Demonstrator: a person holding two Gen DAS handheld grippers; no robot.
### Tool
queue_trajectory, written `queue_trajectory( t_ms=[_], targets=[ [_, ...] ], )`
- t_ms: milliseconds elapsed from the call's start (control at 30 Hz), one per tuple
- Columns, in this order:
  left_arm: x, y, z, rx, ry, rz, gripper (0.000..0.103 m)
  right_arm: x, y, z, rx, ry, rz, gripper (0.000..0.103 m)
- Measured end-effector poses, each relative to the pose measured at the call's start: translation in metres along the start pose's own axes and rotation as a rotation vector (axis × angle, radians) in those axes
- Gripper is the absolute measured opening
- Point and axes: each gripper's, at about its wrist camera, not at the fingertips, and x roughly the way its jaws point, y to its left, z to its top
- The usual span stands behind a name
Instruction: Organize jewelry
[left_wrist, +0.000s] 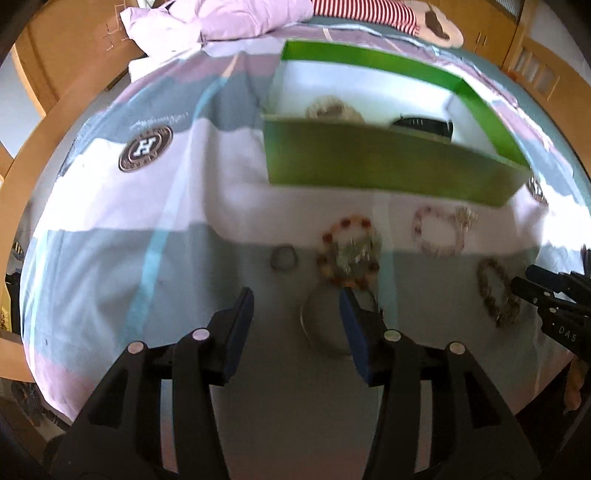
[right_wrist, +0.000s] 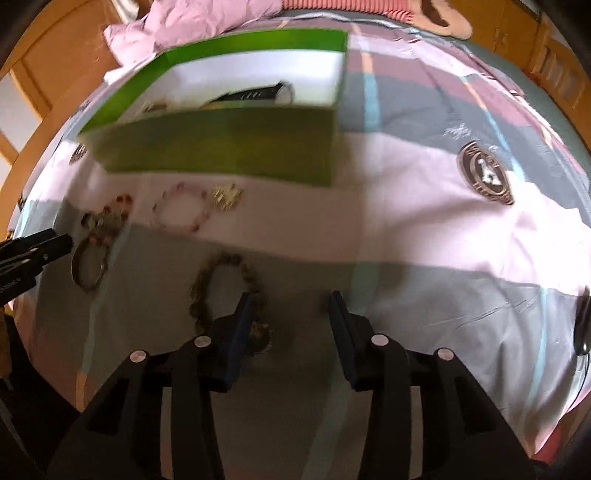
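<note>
A: The bed (left_wrist: 110, 229) is wearing a smooth cotton cover in pink, grey and pale blue bands, with a round stitched crest. Toward the head of the bed an open green box (left_wrist: 388, 170) of stiff card is sitting, its lining white; a pale beaded piece and something dark are lying inside, too blurred to name.

B: And the loose pieces?

A: They are lying nearer the foot edge than the box. A red-and-amber bead bracelet (left_wrist: 349, 251) with a tangled pale cluster in its middle, a pink bead bracelet (left_wrist: 437, 232), a small grey ring (left_wrist: 283, 257), a thin metal bangle (left_wrist: 317, 332), and a knobbly brown bead bracelet (right_wrist: 225, 291).

B: The tongs?

A: The left tongs (left_wrist: 297, 328) are standing spread, pinching nothing; the bangle is showing partly between the blue pads, the red-and-amber bracelet just beyond the tips. The right tongs (right_wrist: 291, 321) are also parted and empty, the brown bracelet lying against the left-hand pad.
</note>
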Motion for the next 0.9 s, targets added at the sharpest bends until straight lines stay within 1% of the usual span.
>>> queue_trajectory(
  t_ms=[67, 100, 167, 233, 300, 367, 433, 533, 700, 900],
  targets=[
    [0.003, -0.005, -0.007, 0.01, 0.013, -0.004, 0.048, 0.001, 0.007, -0.004, -0.022, 0.01, 0.013, 0.029],
    [0.003, -0.007, -0.01, 0.018, 0.018, -0.009, 0.048, 0.002, 0.012, -0.006, -0.036, 0.016, 0.045, 0.026],
    [0.004, -0.01, -0.014, 0.028, 0.023, -0.008, 0.048, 0.0, 0.019, -0.01, -0.058, 0.019, 0.086, 0.015],
    [0.004, -0.01, -0.017, 0.032, 0.027, -0.004, 0.048, -0.005, 0.023, -0.012, -0.067, 0.001, 0.121, 0.012],
    [0.004, -0.008, -0.018, 0.027, 0.029, -0.003, 0.049, -0.017, 0.016, -0.008, -0.027, -0.044, 0.174, 0.012],
    [0.004, -0.005, -0.019, 0.021, 0.03, 0.003, 0.048, -0.024, 0.009, -0.004, 0.007, -0.071, 0.148, 0.012],
    [0.002, -0.001, -0.019, 0.009, 0.029, 0.006, 0.048, -0.027, 0.006, -0.002, 0.024, -0.076, 0.11, 0.012],
    [0.0, 0.001, -0.018, 0.005, 0.02, 0.004, 0.049, -0.024, -0.001, 0.004, 0.039, -0.071, 0.084, 0.012],
    [0.003, 0.004, -0.017, -0.002, 0.028, 0.01, 0.05, -0.021, -0.008, -0.001, 0.047, -0.053, 0.042, 0.013],
    [0.011, 0.005, -0.015, -0.003, 0.04, 0.014, 0.05, -0.01, -0.019, -0.005, 0.084, -0.027, 0.033, 0.015]
  ],
)
